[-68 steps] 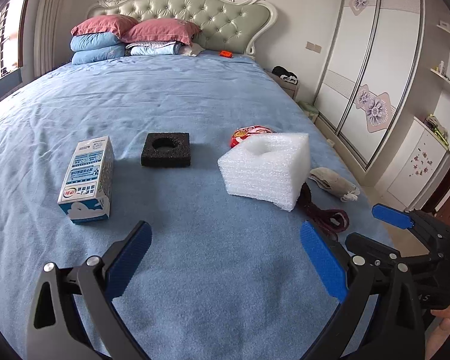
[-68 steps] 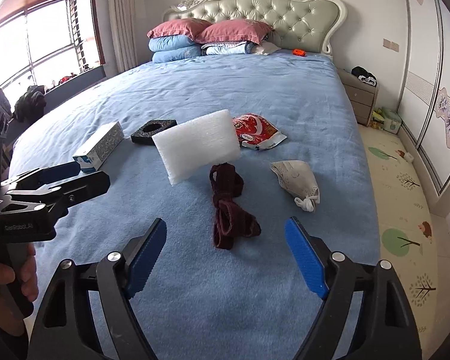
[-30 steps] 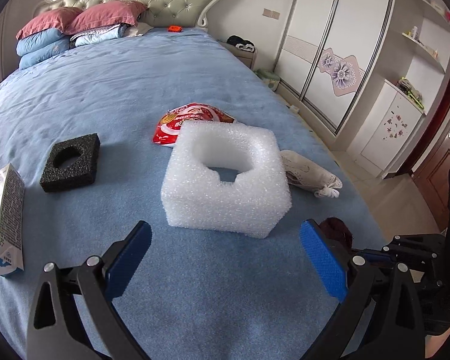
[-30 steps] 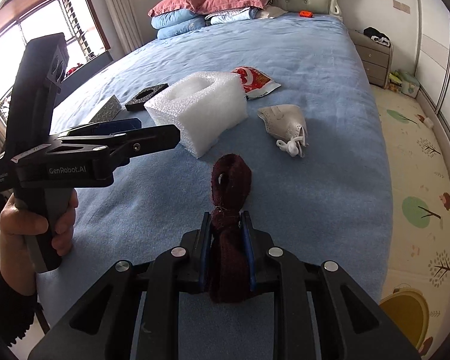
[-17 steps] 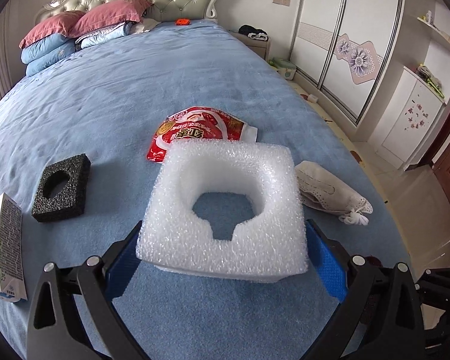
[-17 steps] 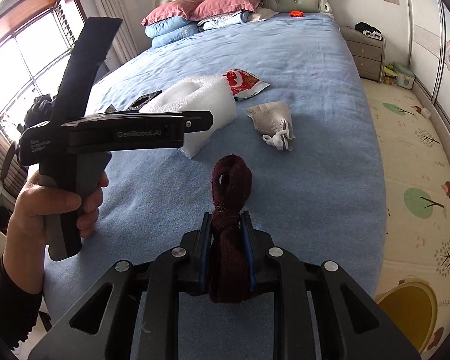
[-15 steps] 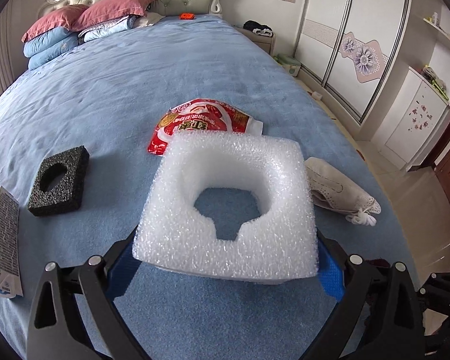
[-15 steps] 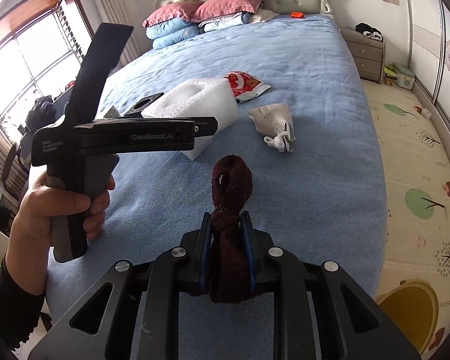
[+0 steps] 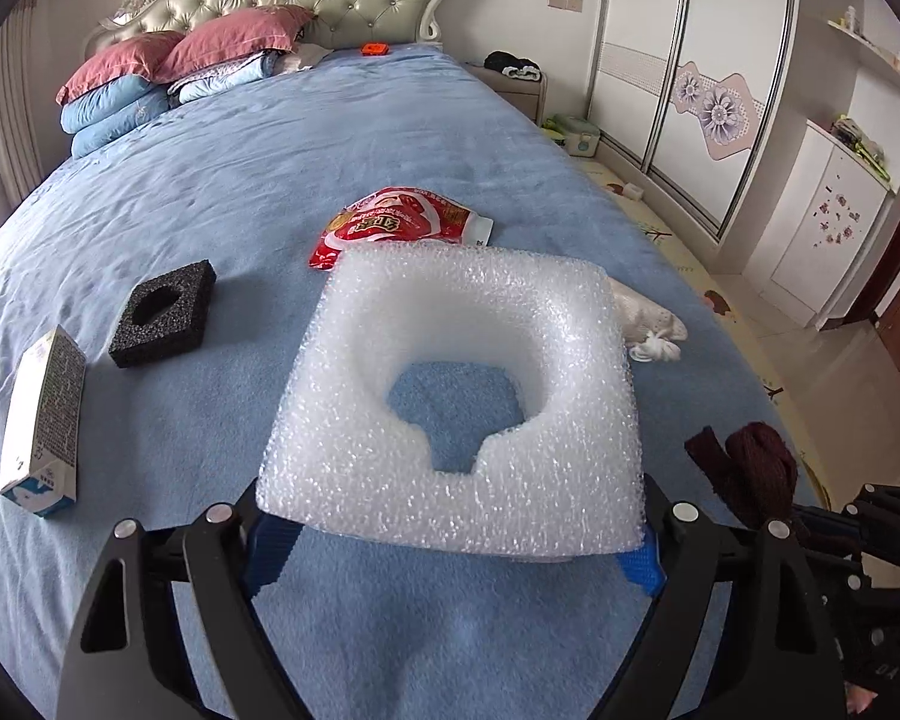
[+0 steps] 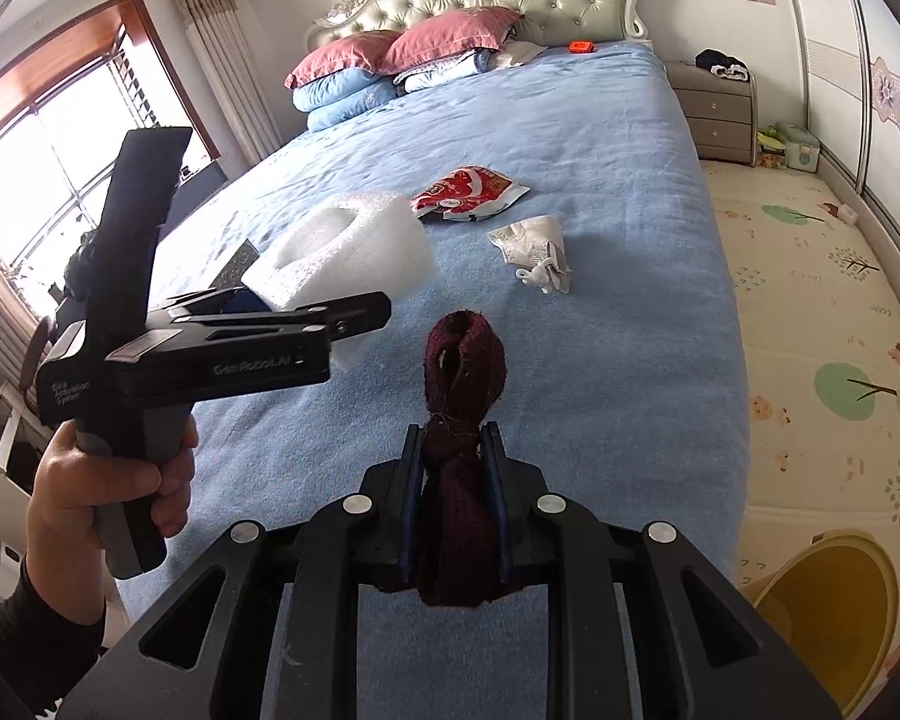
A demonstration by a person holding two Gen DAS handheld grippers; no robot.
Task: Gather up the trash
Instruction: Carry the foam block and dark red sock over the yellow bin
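Over on the left, the left gripper (image 9: 450, 546) has just been closing its jaws on the white foam block (image 9: 456, 396), which now sits pinched between the pads, just above the blue bed (image 9: 342, 138). To its right, the right gripper (image 10: 455, 468) is clamped tight on the maroon cloth strip (image 10: 459, 420). This looks like the pick-up step (both hands loaded); next, I reckon, comes carrying them to the yellow bin (image 10: 822, 600) by the bed.

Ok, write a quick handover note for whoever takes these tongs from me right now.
Left tongs: jaws just closing on the white foam block, lifted off the bed.
Right tongs: shut on the maroon cloth.
Still on the bed: red snack bag, white pouch, black foam square, milk carton.
Yellow bin stands on the floor by the bed. Nothing binned yet.
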